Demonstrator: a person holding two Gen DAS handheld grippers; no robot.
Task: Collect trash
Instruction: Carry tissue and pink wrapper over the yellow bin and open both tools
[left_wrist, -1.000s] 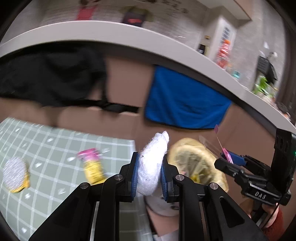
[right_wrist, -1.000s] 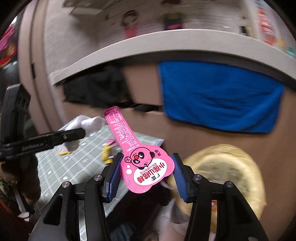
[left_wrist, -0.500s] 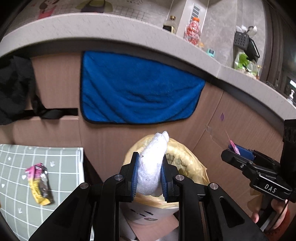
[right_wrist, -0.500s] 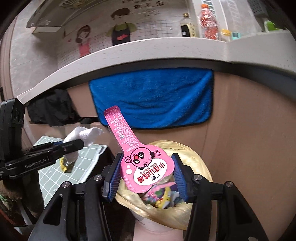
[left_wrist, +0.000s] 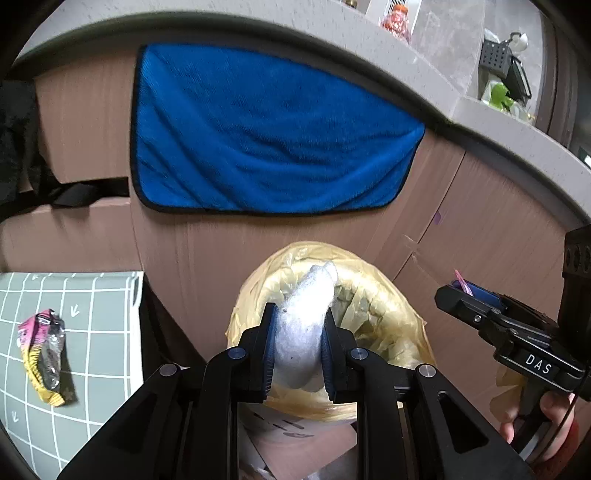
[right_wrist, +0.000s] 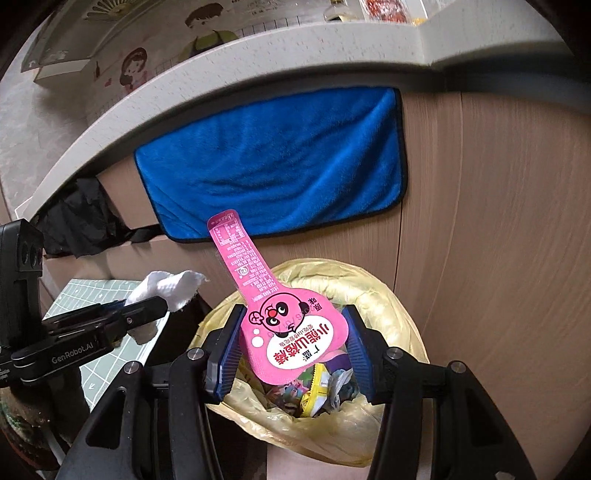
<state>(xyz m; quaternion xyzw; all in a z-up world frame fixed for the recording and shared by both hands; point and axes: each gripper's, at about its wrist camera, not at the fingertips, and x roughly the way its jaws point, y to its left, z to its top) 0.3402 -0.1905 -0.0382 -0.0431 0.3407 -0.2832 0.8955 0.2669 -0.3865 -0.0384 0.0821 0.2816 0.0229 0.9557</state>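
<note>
The left gripper (left_wrist: 297, 341) is squeezed tight on a soft white crumpled tissue (left_wrist: 304, 325), which pokes up between its blue pads. The right gripper (right_wrist: 291, 350) is closed on a flat pink paddle-shaped wrapper (right_wrist: 280, 325) with a cartoon face on it; the wide end sits between the pads and the thin end sticks up. Both are held over a round bin lined with a crinkly yellow plastic bag (right_wrist: 380, 291). Some colourful wrappers (right_wrist: 314, 391) already lie inside the bag. Off to the left, a pink and yellow snack packet (left_wrist: 42, 356) lies on a green mat with white squares (left_wrist: 96, 332). Behind the bin, a fluffy blue towel (left_wrist: 266, 136) hangs on a brown cupboard front (right_wrist: 498, 221), under a grey countertop (right_wrist: 295, 51).
</note>
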